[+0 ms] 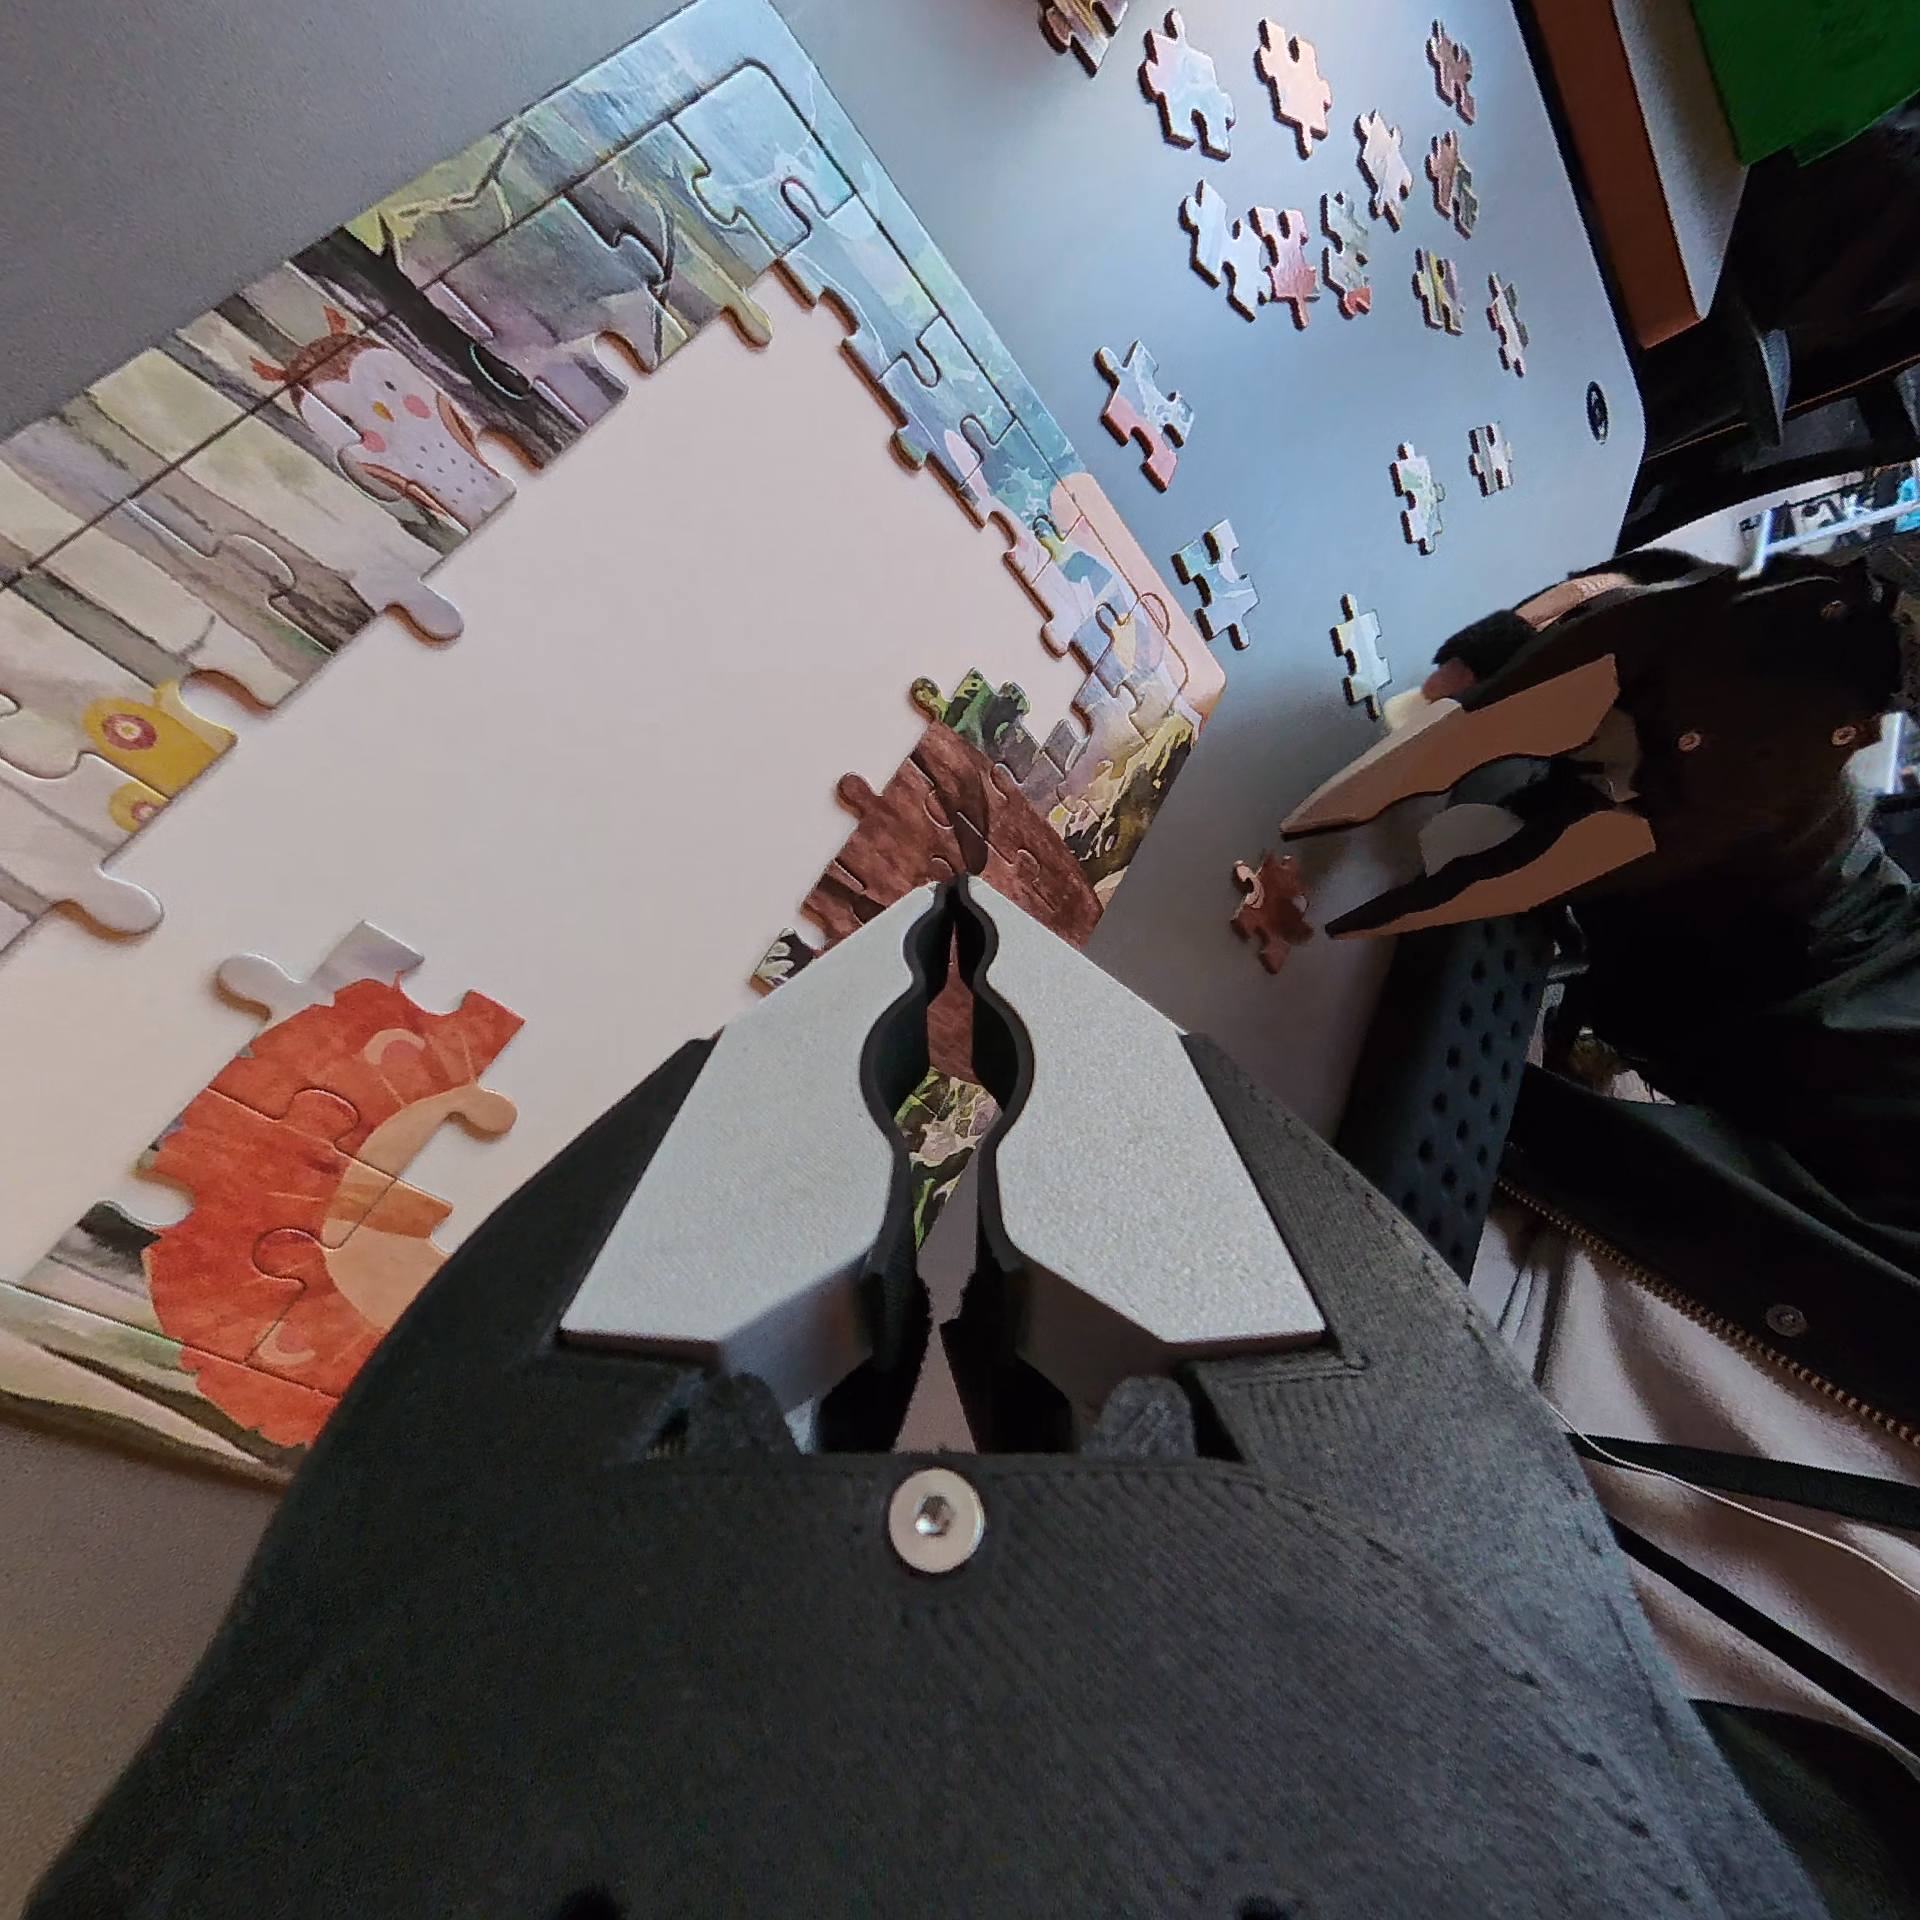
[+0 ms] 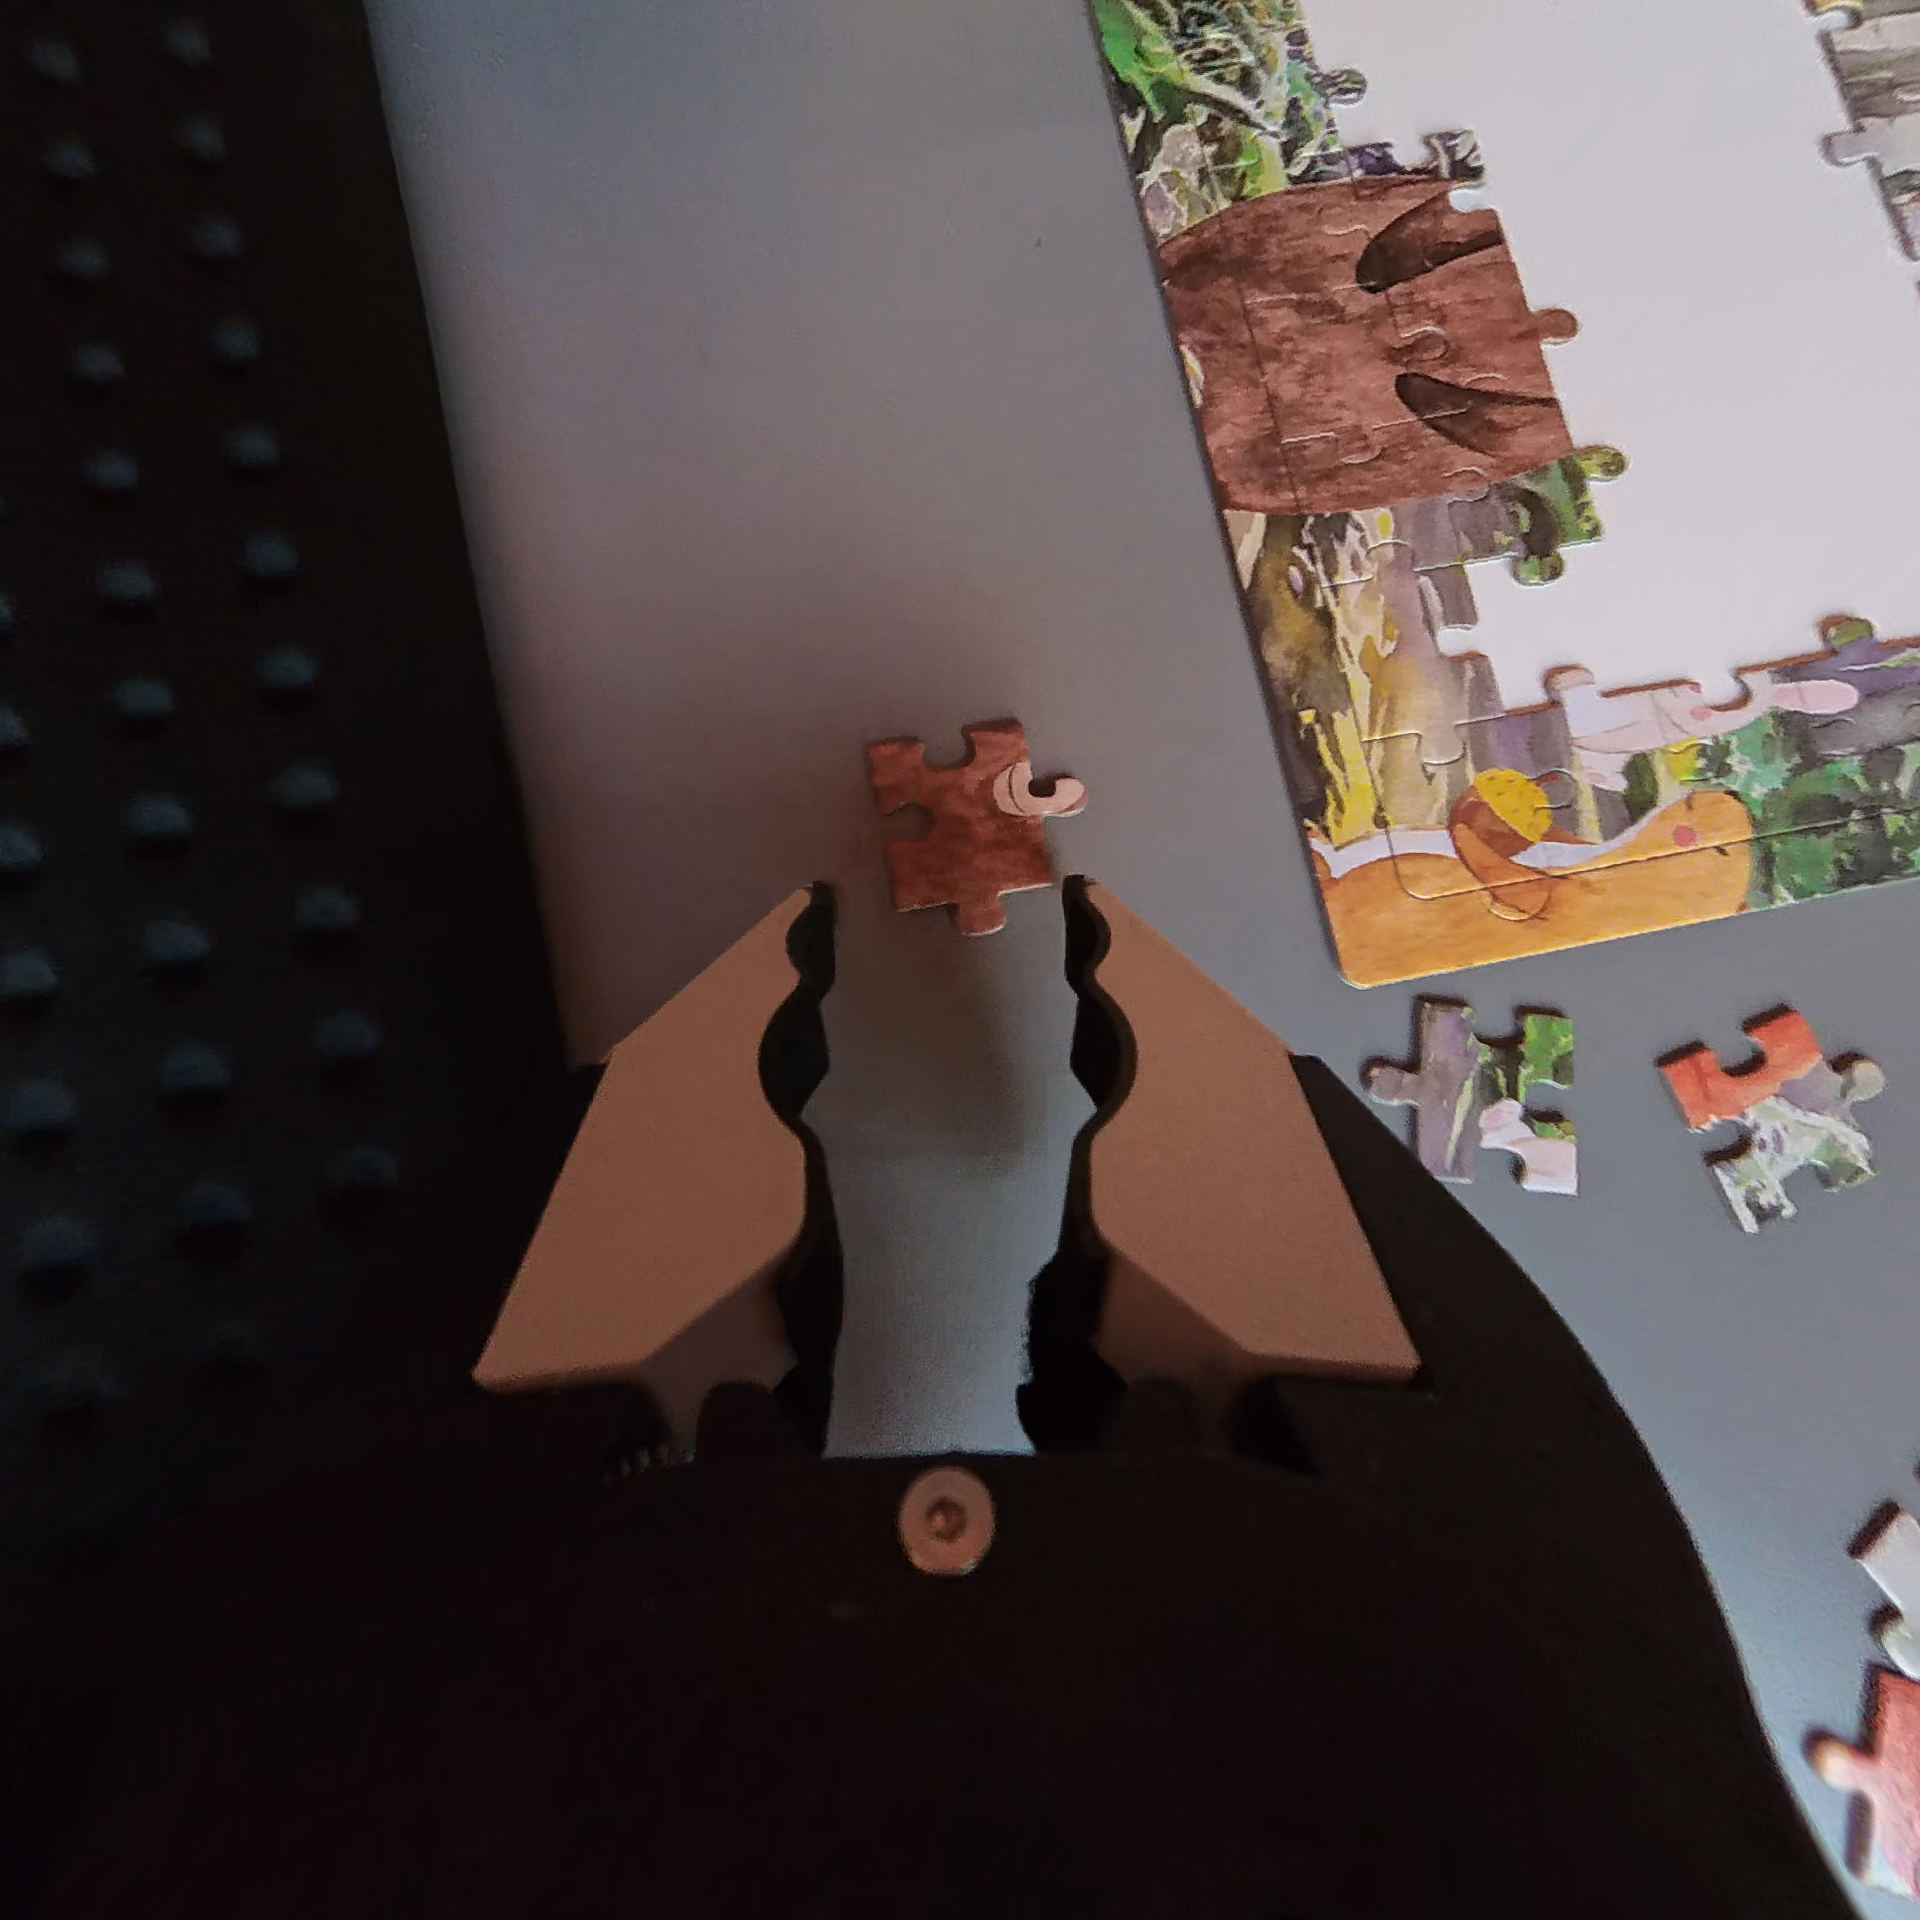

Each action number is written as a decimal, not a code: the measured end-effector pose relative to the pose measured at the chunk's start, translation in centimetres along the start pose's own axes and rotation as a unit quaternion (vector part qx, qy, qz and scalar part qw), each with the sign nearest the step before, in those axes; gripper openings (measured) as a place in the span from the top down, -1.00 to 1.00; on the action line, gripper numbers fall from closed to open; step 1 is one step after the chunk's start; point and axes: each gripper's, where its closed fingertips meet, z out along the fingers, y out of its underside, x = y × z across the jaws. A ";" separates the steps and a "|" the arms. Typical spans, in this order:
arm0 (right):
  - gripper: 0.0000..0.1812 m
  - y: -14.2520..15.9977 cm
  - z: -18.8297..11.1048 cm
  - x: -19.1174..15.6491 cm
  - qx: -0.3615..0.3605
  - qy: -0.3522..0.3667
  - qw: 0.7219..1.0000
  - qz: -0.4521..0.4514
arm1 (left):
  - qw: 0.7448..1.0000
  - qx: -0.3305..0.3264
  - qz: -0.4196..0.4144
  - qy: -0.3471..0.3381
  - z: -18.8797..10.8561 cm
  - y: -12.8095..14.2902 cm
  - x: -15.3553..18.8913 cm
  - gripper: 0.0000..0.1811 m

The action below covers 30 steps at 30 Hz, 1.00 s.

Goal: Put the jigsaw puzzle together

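Left claw [image 1: 961, 883]: two pale grey wedge-shaped fingers [image 1: 790, 1164] with wavy black inner pads, set in a black ribbed plastic body.
Left screw [image 1: 935, 1525]: silver hex-socket head, centred below the fingers.
Right claw [image 2: 948, 883]: same build, its fingers tan-tinted in dim light.
Right screw [image 2: 945, 1522]: round, dull silver.

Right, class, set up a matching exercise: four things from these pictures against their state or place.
1. left gripper
2. right gripper
3. brown piece
4. puzzle board

a. bare in the middle
b. open
c. shut
d. loose on the table, just ahead of open fingertips

Pairs: 1-c, 2-b, 3-d, 4-a
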 end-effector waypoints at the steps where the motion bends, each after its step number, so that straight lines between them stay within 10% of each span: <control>1: 0.50 0.0 0.3 0.0 -0.001 -0.006 1.000 0.001 | 1.000 -0.002 0.000 0.000 0.1 0.1 0.0 1.00; 8: 0.66 -1.6 0.7 1.5 -0.007 0.003 0.999 -0.033 | 1.000 0.003 0.003 -0.005 0.0 -0.1 -0.1 1.00; 17: 0.67 -9.4 4.4 13.0 0.014 0.035 0.999 -0.005 | 0.998 0.053 -0.022 0.007 -0.5 -1.6 -0.2 1.00; 30: 0.66 -8.5 7.9 14.5 -0.023 -0.023 0.999 -0.010 | 0.999 -0.006 -0.003 -0.035 3.3 0.1 -2.7 1.00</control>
